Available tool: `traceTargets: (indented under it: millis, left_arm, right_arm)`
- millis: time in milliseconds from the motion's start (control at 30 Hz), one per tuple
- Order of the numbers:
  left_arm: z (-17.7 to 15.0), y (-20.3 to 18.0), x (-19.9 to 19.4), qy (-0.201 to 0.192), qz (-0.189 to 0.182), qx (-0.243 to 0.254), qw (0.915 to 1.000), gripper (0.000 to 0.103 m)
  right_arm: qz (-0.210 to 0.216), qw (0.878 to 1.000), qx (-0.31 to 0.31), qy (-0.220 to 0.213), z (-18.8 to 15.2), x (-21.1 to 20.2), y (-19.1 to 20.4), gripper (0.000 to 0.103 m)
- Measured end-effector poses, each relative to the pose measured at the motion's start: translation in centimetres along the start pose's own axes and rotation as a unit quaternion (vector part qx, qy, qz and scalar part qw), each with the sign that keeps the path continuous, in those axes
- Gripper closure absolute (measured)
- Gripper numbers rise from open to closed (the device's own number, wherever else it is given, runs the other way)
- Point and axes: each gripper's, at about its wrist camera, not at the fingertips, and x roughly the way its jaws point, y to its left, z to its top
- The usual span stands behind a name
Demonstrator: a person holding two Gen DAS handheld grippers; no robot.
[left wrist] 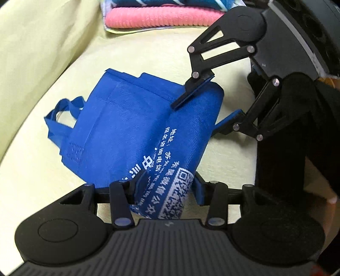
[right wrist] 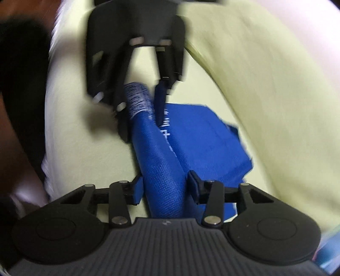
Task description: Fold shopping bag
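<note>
Blue bag [left wrist: 119, 127] half folded on yellow-green cover [left wrist: 42, 63], raised ridge unflattened. Left gripper [left wrist: 167, 189], right gripper [right wrist: 164, 186]: part-open, straddling ridge; grip unclear.

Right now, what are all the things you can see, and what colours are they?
shopping bag: one, blue with white print, partly folded on the yellow-green sheet, a rolled edge between both grippers.
sheet: one, pale yellow-green, under everything.
folded towels: a stack, pink and teal-striped at least, at the far edge.
left gripper: one, black with blue pads, the printed end between its fingers.
right gripper: one, black with blue pads, around the plain end.
</note>
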Motion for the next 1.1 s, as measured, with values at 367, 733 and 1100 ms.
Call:
traceTargets:
  millis: [367,733,1100]
  left_arm:
    - [-1.3,-2.1,-1.0,-0.007,-0.034,-0.01,0.9993,0.056]
    - [-1.6,-3.5,-6.5,-0.071,0.063,0.033,0.9949,0.053]
    - [-1.2,-1.1,-2.8,-0.037,0.043,-0.045,0.9974,0.052]
  right_arm:
    - [0.195,0.972,0.097,0.086,1.5,-0.3,-4.8,0.065]
    - [0.312,0.921,0.185,0.141,1.3,1.8,-9.4,0.063]
    - [0.324,0.899,0.27,0.115,-0.8,2.1,-10.6,0.065]
